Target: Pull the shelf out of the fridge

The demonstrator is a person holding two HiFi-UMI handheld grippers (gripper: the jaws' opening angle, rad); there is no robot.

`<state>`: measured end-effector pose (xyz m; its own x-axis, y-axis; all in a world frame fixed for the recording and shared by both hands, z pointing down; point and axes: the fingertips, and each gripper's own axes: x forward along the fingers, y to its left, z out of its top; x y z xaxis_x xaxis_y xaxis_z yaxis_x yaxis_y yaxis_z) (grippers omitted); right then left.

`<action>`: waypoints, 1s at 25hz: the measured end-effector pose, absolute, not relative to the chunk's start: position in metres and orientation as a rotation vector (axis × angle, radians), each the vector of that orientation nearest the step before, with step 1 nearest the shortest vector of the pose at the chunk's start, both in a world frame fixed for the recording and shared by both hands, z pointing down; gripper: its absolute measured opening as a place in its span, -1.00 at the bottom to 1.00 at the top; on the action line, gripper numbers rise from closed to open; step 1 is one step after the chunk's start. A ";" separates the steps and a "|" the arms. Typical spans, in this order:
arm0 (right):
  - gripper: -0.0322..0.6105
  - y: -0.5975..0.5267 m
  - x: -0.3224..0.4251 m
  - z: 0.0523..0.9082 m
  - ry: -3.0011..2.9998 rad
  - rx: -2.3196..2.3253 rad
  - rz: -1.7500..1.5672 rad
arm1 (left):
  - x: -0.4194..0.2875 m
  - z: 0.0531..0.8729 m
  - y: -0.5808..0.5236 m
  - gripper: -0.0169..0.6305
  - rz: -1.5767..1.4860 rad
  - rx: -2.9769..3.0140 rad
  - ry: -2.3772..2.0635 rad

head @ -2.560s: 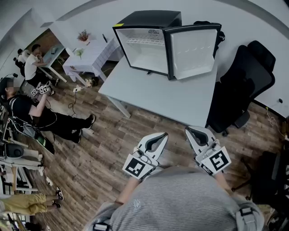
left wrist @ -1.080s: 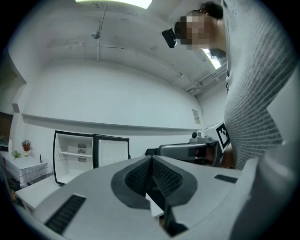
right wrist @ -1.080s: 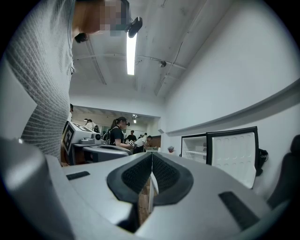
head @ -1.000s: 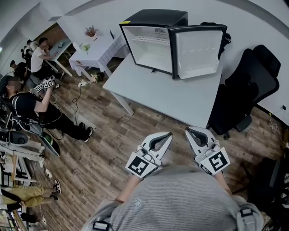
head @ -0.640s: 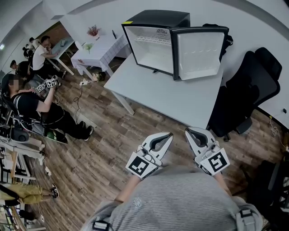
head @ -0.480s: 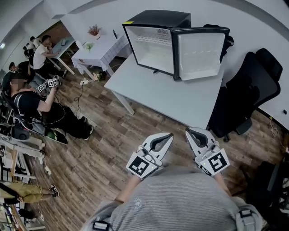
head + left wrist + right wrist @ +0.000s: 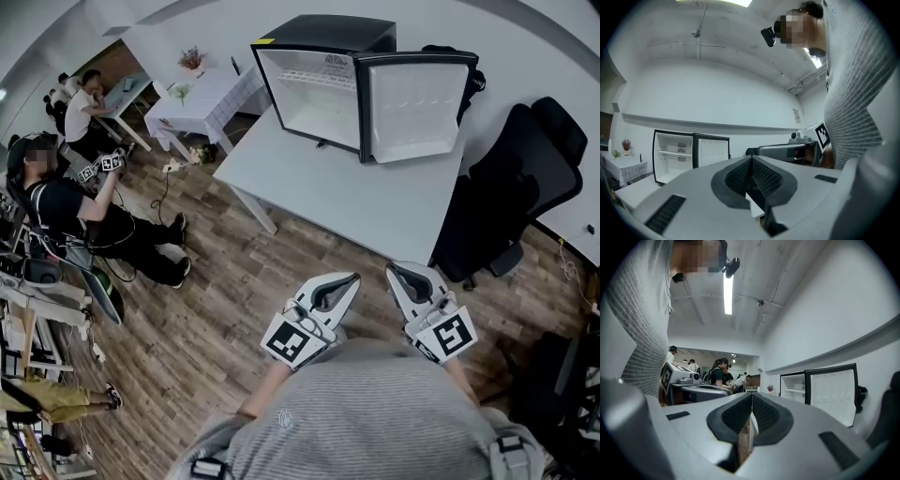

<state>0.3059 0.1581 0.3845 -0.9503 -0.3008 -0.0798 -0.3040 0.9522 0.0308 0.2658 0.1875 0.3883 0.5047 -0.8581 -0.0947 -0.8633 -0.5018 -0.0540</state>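
A small black fridge (image 7: 323,42) stands on the far end of a white table (image 7: 347,202), its door (image 7: 414,103) swung open to the right. Inside, a white shelf (image 7: 314,82) spans the upper part; it also shows as a thin shelf (image 7: 675,153) in the left gripper view. Both grippers are held close to the person's chest, well short of the table. My left gripper (image 7: 349,279) is shut with nothing in it. My right gripper (image 7: 394,273) is shut too, jaws meeting, empty.
A black office chair (image 7: 511,178) stands right of the table. Several people sit at the left, one (image 7: 70,211) holding grippers. A small white side table (image 7: 202,98) with a plant stands behind the desk. Wood floor (image 7: 206,309) lies between me and the table.
The view has shifted slightly, so the fridge and table sit a little differently in frame. Both grippers stay shut in the same place by the chest.
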 end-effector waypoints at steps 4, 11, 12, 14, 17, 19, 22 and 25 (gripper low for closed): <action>-0.86 0.149 0.301 0.390 3.036 -0.507 0.056 | 0.260 0.398 0.180 -0.91 0.077 -2.671 1.501; -0.86 0.117 0.274 0.396 3.014 -0.572 0.030 | 0.230 0.407 0.149 -0.91 0.113 -2.692 1.456; -0.86 0.111 0.268 0.396 3.013 -0.580 0.035 | 0.224 0.407 0.143 -0.91 0.114 -2.695 1.446; -0.86 0.099 0.254 0.396 3.009 -0.596 0.034 | 0.210 0.407 0.131 -0.91 0.112 -2.704 1.429; -0.86 0.081 0.228 0.390 3.002 -0.593 0.058 | 0.184 0.404 0.109 -0.91 0.114 -2.711 1.413; -0.86 0.067 0.206 0.389 3.008 -0.598 0.090 | 0.162 0.404 0.091 -0.91 0.112 -2.713 1.406; -0.86 0.044 0.171 0.390 3.014 -0.613 0.092 | 0.127 0.403 0.065 -0.91 0.106 -2.725 1.397; -0.86 0.020 0.138 0.391 3.025 -0.625 0.080 | 0.091 0.402 0.036 -0.91 0.103 -2.733 1.397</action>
